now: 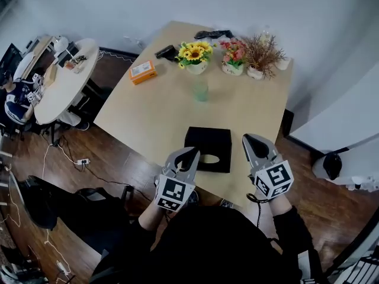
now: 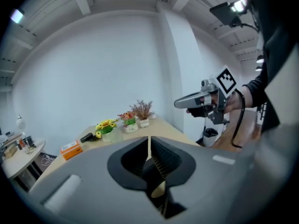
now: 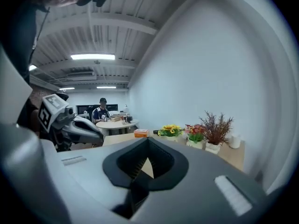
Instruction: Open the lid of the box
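A black box (image 1: 207,148) with an oval slot in its lid lies flat near the front edge of the light wooden table (image 1: 160,111), lid down. My left gripper (image 1: 193,152) hangs just at the box's left side, jaws shut and empty. On the box's other side my right gripper (image 1: 247,138) hovers a little apart from it, also shut with nothing held. The left gripper view shows its closed jaws (image 2: 149,140) pointing over the table, with the right gripper (image 2: 205,99) in the air beyond. In the right gripper view the box is hidden below the closed jaws (image 3: 148,142).
At the table's far end stand a sunflower pot (image 1: 195,56), a pink flower pot (image 1: 233,56) and a dried plant (image 1: 260,55). An orange packet (image 1: 143,71), a green glass (image 1: 201,90) and black items (image 1: 213,34) lie nearby. A person sits at a round table (image 1: 62,78) at left.
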Demonstrator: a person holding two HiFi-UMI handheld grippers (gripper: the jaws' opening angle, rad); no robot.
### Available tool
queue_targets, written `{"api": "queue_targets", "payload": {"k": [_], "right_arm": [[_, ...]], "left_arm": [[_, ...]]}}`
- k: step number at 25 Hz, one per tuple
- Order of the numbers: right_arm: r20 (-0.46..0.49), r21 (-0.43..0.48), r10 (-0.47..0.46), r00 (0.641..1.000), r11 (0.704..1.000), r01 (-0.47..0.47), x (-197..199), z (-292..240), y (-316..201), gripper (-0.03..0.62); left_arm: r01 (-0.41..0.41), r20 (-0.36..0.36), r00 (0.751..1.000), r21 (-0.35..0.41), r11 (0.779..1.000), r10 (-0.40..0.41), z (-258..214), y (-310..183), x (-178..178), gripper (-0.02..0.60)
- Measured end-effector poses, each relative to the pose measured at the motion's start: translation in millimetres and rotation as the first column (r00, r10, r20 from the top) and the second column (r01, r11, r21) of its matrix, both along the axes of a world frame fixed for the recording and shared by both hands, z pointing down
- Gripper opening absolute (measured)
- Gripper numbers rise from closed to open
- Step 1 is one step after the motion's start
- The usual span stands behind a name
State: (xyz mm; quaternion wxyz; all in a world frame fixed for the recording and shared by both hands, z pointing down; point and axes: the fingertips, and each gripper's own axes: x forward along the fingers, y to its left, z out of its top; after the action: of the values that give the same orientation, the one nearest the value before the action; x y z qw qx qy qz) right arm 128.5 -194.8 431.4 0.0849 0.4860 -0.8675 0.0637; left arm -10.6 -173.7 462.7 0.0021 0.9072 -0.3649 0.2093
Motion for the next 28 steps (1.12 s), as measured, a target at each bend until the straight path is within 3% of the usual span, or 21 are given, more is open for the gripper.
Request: {"api": "queue_targets", "payload": {"k": [3,5,8,11,14,20,25,28], "right_arm": [[-0.119,0.103,-0.007,0.993,0.994,0.02,-8.0,-0.7,34.5,0.0],[-0.206,0.183,0.004,0.979,0.982,0.035,-10.9,-4.8,47.9,0.0],[-0.214,0.206,0.04,0.976,0.979,0.005,-11.5,-8.2,57.0,0.0],[-0.268,0.212,0.077,0.96,0.977,-0.019,-11.4,-8.7,58.7,0.002],[-0.343,0.274,0.119,0.932,0.962,-0.022,-13.3,-20.8,62.4,0.0],[-0.142,0.388,0.223,0.964,0.909,-0.153,-10.7,-68.8,60.8,0.0],[-0.13,0.443,0.234,0.964,0.883,-0.154,-14.4,-97.7,62.5,0.0],[-0.139,0.459,0.231,0.963,0.877,-0.144,-17.9,-110.1,63.5,0.0]], "left_arm": [[-0.077,-0.023,0.997,0.01,0.997,0.077,-5.9,15.2,20.2,0.0],[-0.084,-0.055,0.995,0.02,0.996,0.085,-9.7,20.4,24.9,0.0],[-0.055,-0.126,0.99,0.059,0.997,0.062,-22.2,24.1,25.5,0.0],[-0.038,-0.162,0.985,0.157,0.987,0.064,-42.6,27.7,21.8,0.0],[-0.037,-0.153,0.985,0.277,0.96,0.082,-62.3,32.3,14.6,0.0],[0.025,-0.201,0.979,0.288,0.957,0.035,-70.0,26.8,-6.1,0.0],[0.064,-0.214,0.977,0.302,0.951,0.002,-76.8,22.1,-19.5,0.0],[0.118,-0.281,0.959,0.276,0.954,-0.037,-92.0,18.9,-28.1,0.0]]}}
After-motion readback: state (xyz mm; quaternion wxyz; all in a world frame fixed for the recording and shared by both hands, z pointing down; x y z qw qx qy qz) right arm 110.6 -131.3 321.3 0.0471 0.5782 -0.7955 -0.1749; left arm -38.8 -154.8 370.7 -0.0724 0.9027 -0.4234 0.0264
